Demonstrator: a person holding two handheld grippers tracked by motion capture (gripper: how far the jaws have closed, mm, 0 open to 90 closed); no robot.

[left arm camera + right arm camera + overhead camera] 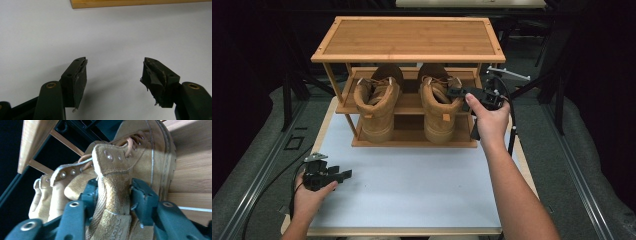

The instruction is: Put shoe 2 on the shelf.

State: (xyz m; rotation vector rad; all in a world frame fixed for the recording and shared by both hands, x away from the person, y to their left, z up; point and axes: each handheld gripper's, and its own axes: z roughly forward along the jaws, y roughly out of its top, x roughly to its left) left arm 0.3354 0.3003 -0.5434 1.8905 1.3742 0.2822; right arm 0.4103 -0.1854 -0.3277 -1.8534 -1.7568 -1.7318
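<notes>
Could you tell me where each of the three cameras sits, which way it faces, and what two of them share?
High view: above the person's side, looking forward and down on the white table top, the bamboo shoe rack, both forearms and the left gripper.
Left gripper view: rides that gripper, looking along its parted jaws over bare table.
Right gripper view: rides the right gripper, jaws closed on the right tan suede boot.
Shared: high and right gripper views both show both boots.
</notes>
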